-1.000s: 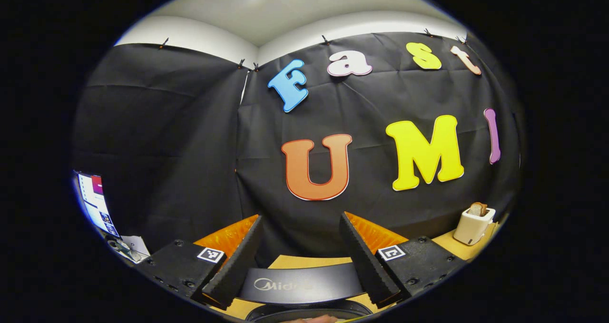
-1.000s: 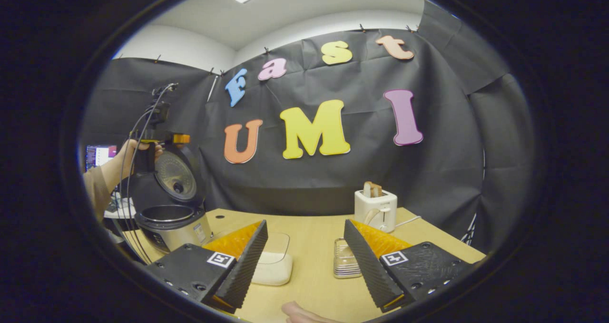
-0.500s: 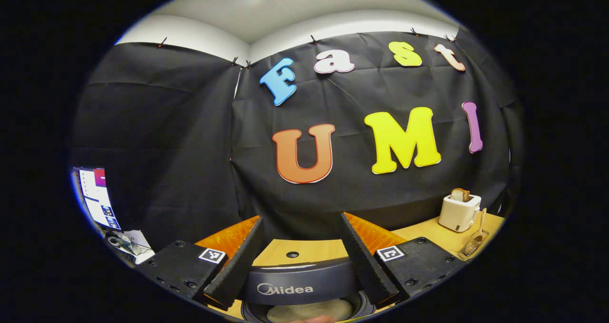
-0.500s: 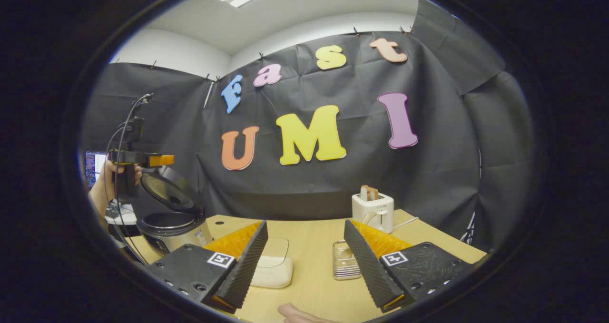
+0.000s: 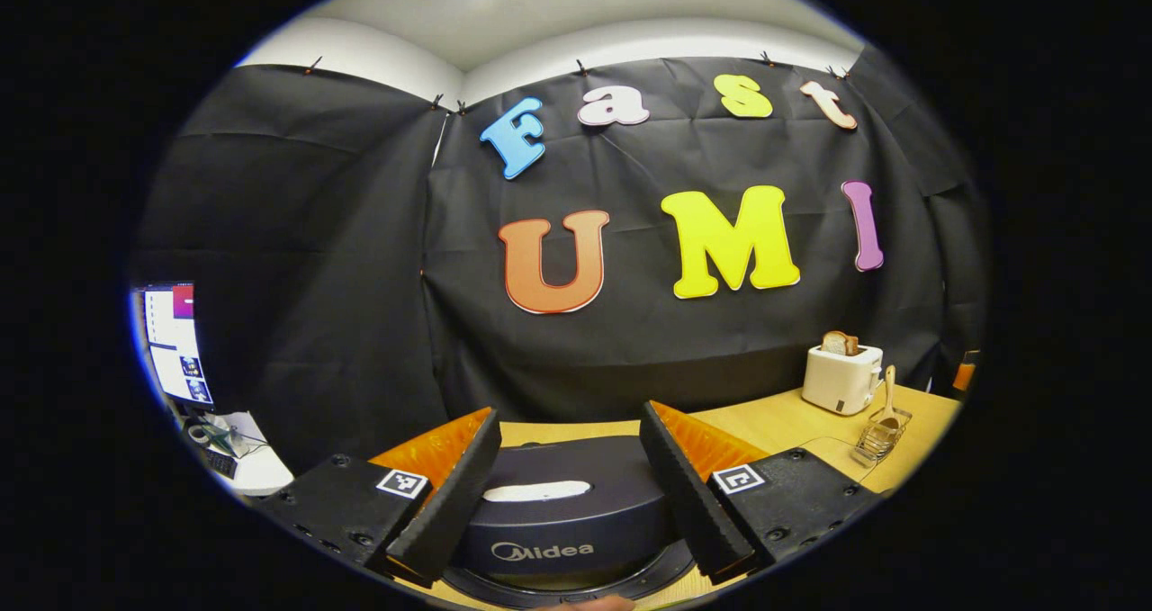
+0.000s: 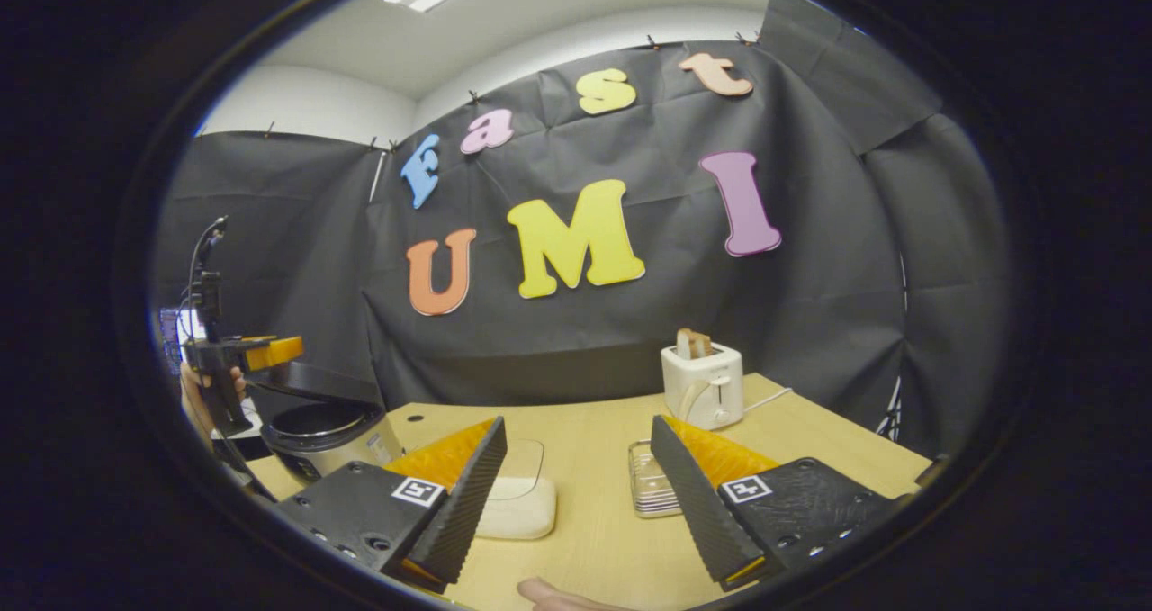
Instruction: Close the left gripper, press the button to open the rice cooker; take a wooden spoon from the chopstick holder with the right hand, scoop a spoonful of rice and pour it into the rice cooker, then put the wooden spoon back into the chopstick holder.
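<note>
The dark rice cooker lid (image 5: 558,503) lies low and nearly flat, just under and between the fingers of my left gripper (image 5: 567,408), which is open. In the right gripper view the same gripper (image 6: 241,355), held by a hand (image 6: 193,388), rests over the front edge of the lid (image 6: 315,381), slightly raised above the cooker (image 6: 328,431). My right gripper (image 6: 576,419) hovers open over the table with nothing in it. The wooden spoon (image 5: 889,386) stands in the wire chopstick holder (image 5: 877,433). A white rice box (image 6: 517,507) sits between the right fingers.
A white toaster (image 6: 706,386) with bread stands at the back of the wooden table (image 6: 594,548), also at the right in the left gripper view as the toaster (image 5: 841,377). The chopstick holder (image 6: 650,489) lies beside my right finger. A monitor (image 5: 171,341) glows at far left.
The cooker lid has swung down from upright to almost shut, and my left gripper has gone down with it. The right gripper has barely moved.
</note>
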The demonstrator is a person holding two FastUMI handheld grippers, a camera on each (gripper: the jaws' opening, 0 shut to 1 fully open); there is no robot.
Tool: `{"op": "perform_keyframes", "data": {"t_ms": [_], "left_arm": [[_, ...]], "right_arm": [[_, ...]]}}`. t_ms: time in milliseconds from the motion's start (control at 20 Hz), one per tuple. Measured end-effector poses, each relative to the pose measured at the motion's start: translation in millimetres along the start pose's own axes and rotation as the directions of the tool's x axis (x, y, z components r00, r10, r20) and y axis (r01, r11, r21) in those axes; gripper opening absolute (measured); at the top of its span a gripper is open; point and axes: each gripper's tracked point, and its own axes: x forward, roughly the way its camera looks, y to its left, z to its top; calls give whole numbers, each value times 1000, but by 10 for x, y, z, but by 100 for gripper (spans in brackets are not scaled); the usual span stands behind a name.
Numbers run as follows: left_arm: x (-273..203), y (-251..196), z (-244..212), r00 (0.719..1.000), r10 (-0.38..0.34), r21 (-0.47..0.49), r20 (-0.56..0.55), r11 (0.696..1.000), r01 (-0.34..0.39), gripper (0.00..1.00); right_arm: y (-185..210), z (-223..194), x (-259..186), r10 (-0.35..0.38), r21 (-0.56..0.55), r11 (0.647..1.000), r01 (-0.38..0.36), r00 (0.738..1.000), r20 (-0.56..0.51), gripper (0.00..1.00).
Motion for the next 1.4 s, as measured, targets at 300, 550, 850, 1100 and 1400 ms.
{"op": "perform_keyframes", "data": {"t_ms": [300,550,850,1100,1400], "left_arm": [[-66,-98,-440,997,-32,-7,-75,999,32,100],[-65,-69,-692,991,-18,-31,-134,999,14,99],[-191,-34,-768,990,56,-8,-131,998,-58,98],[-393,-64,-762,984,121,-3,-129,993,-122,97],[-578,-94,-757,977,157,-4,-146,987,-159,96]], "right_arm": [[-23,-16,-4,1,19,1000,-1,1000,-19,96],[-37,-3,-7,1,19,1000,-1,1000,-16,91],[-42,4,-22,4,29,1000,-4,1000,-22,92],[-3,13,-52,17,20,1000,-17,1000,-23,91],[67,-6,-72,33,7,999,-32,999,-28,91]]}}
